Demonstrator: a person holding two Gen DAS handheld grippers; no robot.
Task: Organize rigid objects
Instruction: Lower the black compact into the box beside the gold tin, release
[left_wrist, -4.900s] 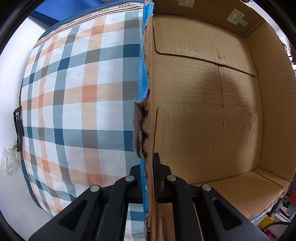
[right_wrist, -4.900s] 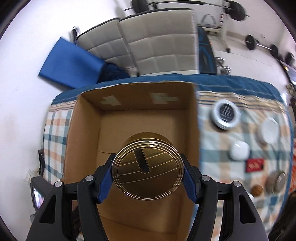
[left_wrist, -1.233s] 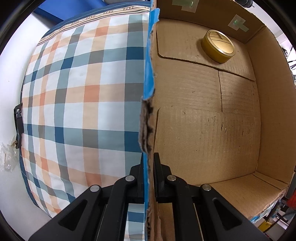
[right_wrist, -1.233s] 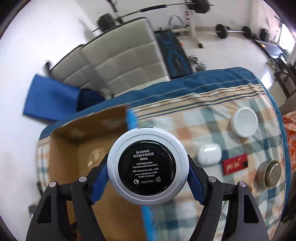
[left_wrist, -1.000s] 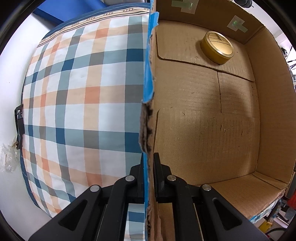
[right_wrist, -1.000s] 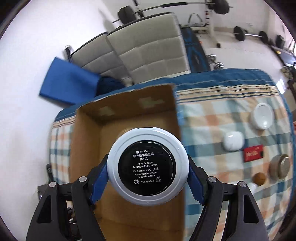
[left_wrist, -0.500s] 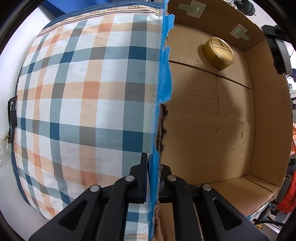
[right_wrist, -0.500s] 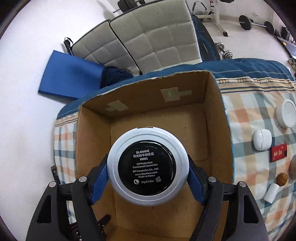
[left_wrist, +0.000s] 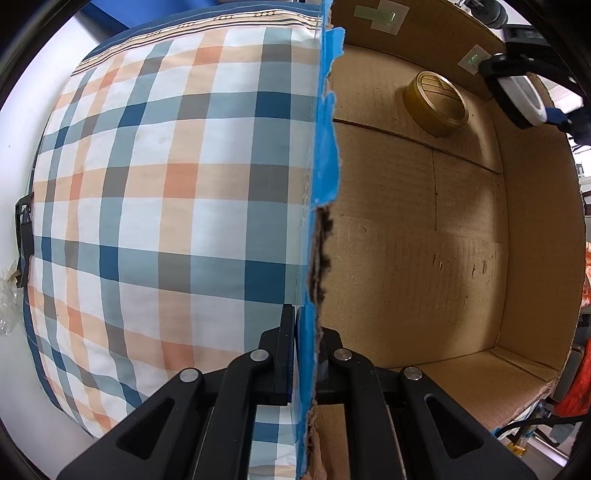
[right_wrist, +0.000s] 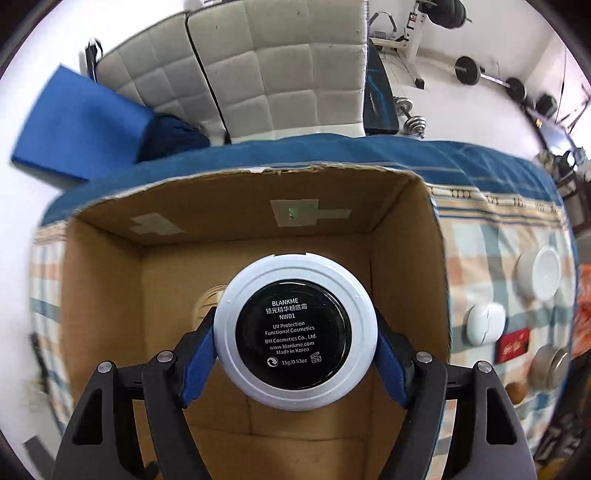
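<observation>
Cosmetics compact (right_wrist: 296, 329), clamped in the right gripper (right_wrist: 295, 332), hangs over the open cardboard box (left_wrist: 535, 221).
Gold tin (left_wrist: 437, 103) lies inside; left gripper (left_wrist: 303, 354) pinches the box wall; several items wait on the checked cloth (right_wrist: 476, 266).

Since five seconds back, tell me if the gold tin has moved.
Yes. Then the right gripper held it above the cardboard box; now the gold tin lies on the box floor near the far wall.

A home room is doubling as a gym: barbells (right_wrist: 484, 75) and dumbbells (right_wrist: 413, 120) are lying beyond a plaid-covered bed (right_wrist: 491, 236) and quilted headboard (right_wrist: 258, 74).
</observation>
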